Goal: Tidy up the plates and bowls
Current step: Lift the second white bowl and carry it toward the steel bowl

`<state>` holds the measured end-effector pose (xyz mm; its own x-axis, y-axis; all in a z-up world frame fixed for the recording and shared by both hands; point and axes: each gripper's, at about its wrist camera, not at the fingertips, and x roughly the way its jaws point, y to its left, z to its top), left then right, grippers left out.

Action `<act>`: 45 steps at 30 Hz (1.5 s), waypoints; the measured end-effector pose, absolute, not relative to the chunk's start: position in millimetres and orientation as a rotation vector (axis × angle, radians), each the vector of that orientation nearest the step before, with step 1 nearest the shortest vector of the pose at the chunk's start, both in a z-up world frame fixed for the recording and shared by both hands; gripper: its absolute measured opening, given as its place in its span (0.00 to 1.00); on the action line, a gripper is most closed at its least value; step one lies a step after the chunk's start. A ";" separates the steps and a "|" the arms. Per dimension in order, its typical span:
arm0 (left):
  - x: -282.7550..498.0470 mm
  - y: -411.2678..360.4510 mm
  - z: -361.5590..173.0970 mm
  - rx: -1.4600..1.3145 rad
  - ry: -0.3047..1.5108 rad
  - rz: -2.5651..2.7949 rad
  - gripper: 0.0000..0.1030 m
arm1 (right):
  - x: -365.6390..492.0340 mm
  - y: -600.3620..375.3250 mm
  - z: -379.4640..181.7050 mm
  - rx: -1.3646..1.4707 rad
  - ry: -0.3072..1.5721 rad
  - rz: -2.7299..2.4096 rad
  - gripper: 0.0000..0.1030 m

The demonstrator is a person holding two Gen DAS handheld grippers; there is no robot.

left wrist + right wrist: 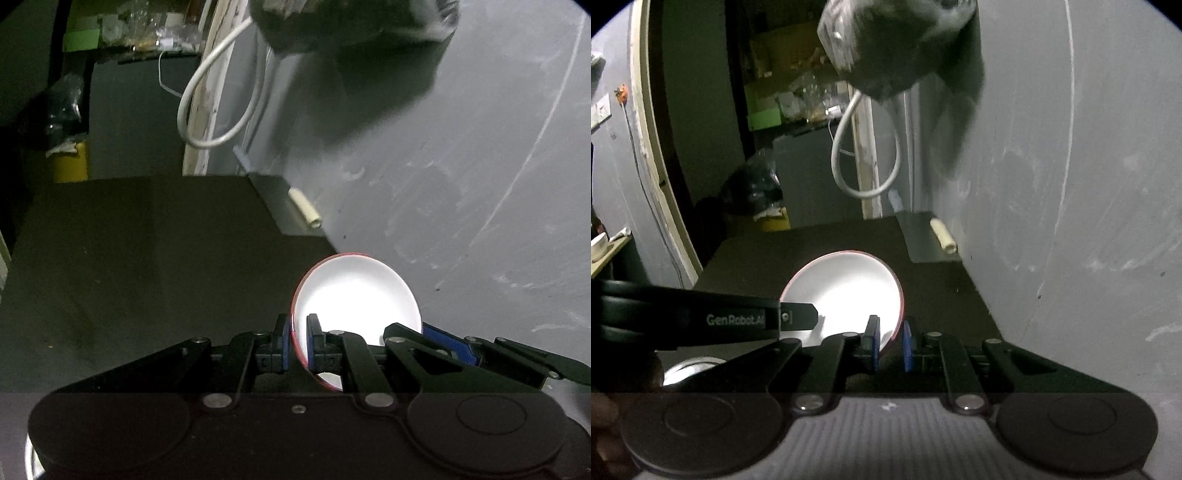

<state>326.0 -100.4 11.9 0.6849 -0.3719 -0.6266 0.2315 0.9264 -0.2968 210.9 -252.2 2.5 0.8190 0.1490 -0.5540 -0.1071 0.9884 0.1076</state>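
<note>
Dim grey wall (480, 166) rises to the right of a dark bench (129, 277), with a white cable loop (214, 96) hanging behind it.

We hold one white bowl (356, 291) with a red rim between both tools, above the bench and close against the wall. Our left gripper (297, 343) pinches the bowl's left rim, blue fingers (284, 341) one outside and one inside the wall. Our right gripper (890, 341) pinches the opposite rim the same way, the bowl opening away to its left and forward.

So the bowl lies straight ahead of both sets of fingers, neither hand nearer. A second, shiny rim (690, 367) shows below the left tool; we cannot tell what it is. We judge the coming move turns on keeping the two grips level across the bowl.
</note>
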 end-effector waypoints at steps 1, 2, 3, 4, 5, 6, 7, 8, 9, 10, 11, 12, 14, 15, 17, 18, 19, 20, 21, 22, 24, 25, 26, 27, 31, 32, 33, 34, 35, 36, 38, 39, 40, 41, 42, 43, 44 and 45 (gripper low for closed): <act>322.5 -98.9 16.0 -0.203 0.733 -0.346 0.08 | 206.6 -251.0 7.2 0.070 0.586 0.133 0.14; 318.2 -97.2 20.6 -0.208 0.719 -0.352 0.08 | 201.5 -249.4 12.4 0.065 0.573 0.130 0.14; 314.3 -95.6 24.4 -0.210 0.708 -0.357 0.08 | 196.6 -248.2 16.8 0.061 0.562 0.127 0.14; 310.0 -94.0 28.7 -0.213 0.697 -0.363 0.08 | 192.7 -246.9 20.7 0.058 0.552 0.124 0.14; 305.7 -92.3 32.2 -0.214 0.688 -0.368 0.08 | 187.7 -245.5 24.6 0.057 0.542 0.121 0.14; 302.2 -91.1 35.7 -0.216 0.678 -0.374 0.08 | 182.0 -244.0 29.8 0.054 0.528 0.117 0.14; 297.7 -89.7 39.7 -0.217 0.667 -0.381 0.08 | 177.5 -242.6 33.5 0.051 0.518 0.114 0.14; 293.4 -88.5 42.8 -0.218 0.658 -0.387 0.08 | 172.2 -241.1 37.8 0.047 0.508 0.108 0.14; 289.0 -87.5 45.9 -0.218 0.647 -0.393 0.08 | 167.8 -239.0 41.2 0.045 0.501 0.104 0.14; 284.6 -86.6 48.7 -0.218 0.638 -0.398 0.08 | 162.4 -237.2 45.3 0.044 0.491 0.099 0.14; 279.2 -84.7 51.7 -0.218 0.627 -0.404 0.08 | 158.0 -235.3 48.3 0.043 0.484 0.095 0.14; 273.8 -82.8 54.5 -0.217 0.618 -0.410 0.08 | 152.6 -233.2 51.8 0.041 0.474 0.090 0.14; 264.8 -79.2 58.9 -0.217 0.604 -0.417 0.08 | 143.0 -229.5 56.3 0.038 0.461 0.085 0.14; 260.2 -77.1 60.9 -0.218 0.598 -0.420 0.08 | 137.0 -227.9 58.4 0.037 0.454 0.083 0.14; 252.0 -73.0 64.0 -0.218 0.589 -0.424 0.08 | 128.8 -224.7 61.9 0.037 0.446 0.081 0.14; 247.1 -71.1 65.7 -0.215 0.583 -0.425 0.08 | 123.5 -222.1 63.6 0.038 0.441 0.080 0.14; 243.9 -69.5 67.5 -0.213 0.579 -0.425 0.08 | 119.5 -219.6 65.0 0.038 0.437 0.080 0.14; 239.7 -67.2 69.0 -0.209 0.574 -0.424 0.08 | 115.4 -217.6 66.3 0.039 0.433 0.080 0.14; 235.9 -64.5 70.1 -0.207 0.570 -0.423 0.08 | 110.7 -215.2 67.2 0.039 0.430 0.082 0.14; 231.2 -61.4 71.5 -0.207 0.567 -0.421 0.08 | 107.6 -212.7 68.1 0.040 0.428 0.084 0.14; 223.1 -55.4 73.3 -0.208 0.562 -0.416 0.08 | 100.7 -207.6 69.3 0.043 0.426 0.091 0.14; 218.5 -52.1 73.8 -0.205 0.561 -0.411 0.08 | 97.6 -205.3 69.7 0.044 0.425 0.095 0.14; 214.7 -49.6 74.3 -0.204 0.560 -0.408 0.08 | 94.3 -202.7 69.8 0.045 0.425 0.099 0.14; 211.4 -47.2 74.6 -0.203 0.559 -0.403 0.08 | 91.0 -199.2 69.5 0.046 0.426 0.103 0.14; 196.2 -32.8 71.9 -0.203 0.564 -0.383 0.08 | 79.7 -187.6 66.5 0.059 0.438 0.129 0.14; 192.8 -29.4 70.8 -0.204 0.566 -0.377 0.08 | 77.6 -185.4 65.5 0.061 0.441 0.135 0.14; 189.6 -26.7 69.6 -0.205 0.568 -0.371 0.08 | 75.6 -182.6 64.4 0.062 0.446 0.142 0.14; 186.5 -23.4 68.8 -0.205 0.571 -0.364 0.08 | 74.1 -180.5 63.6 0.064 0.449 0.148 0.14; 183.4 -20.8 68.0 -0.205 0.572 -0.359 0.08 | 73.2 -178.8 63.0 0.066 0.453 0.155 0.14; 180.9 -17.7 67.6 -0.205 0.573 -0.355 0.08 | 71.8 -176.8 62.7 0.067 0.456 0.161 0.14; 176.6 -12.0 67.1 -0.206 0.574 -0.347 0.08 | 69.2 -173.0 62.6 0.066 0.459 0.172 0.14; 175.2 -9.6 66.7 -0.208 0.574 -0.345 0.08 | 69.3 -171.3 62.5 0.065 0.460 0.178 0.14; 173.6 -7.4 66.5 -0.209 0.574 -0.342 0.08 | 68.5 -169.4 62.2 0.063 0.461 0.182 0.14; 171.7 -5.4 66.1 -0.209 0.574 -0.338 0.08 | 67.4 -168.1 62.3 0.063 0.460 0.186 0.14; 169.7 -3.6 65.8 -0.208 0.574 -0.336 0.08 | 65.6 -166.5 62.3 0.061 0.461 0.190 0.14; 167.5 -2.2 65.6 -0.207 0.574 -0.334 0.08 | 64.6 -165.6 62.3 0.059 0.461 0.193 0.14; 165.6 -1.6 65.2 -0.206 0.573 -0.333 0.08 | 63.3 -164.8 62.2 0.058 0.462 0.196 0.14; 164.2 -1.2 65.0 -0.206 0.574 -0.333 0.08 | 61.4 -164.1 61.9 0.057 0.463 0.198 0.14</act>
<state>164.2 -1.2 65.0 0.7888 -0.3632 -0.4958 0.2499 0.9266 -0.2811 61.4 -164.1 61.9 0.8759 0.2025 -0.4380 -0.1767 0.9792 0.0995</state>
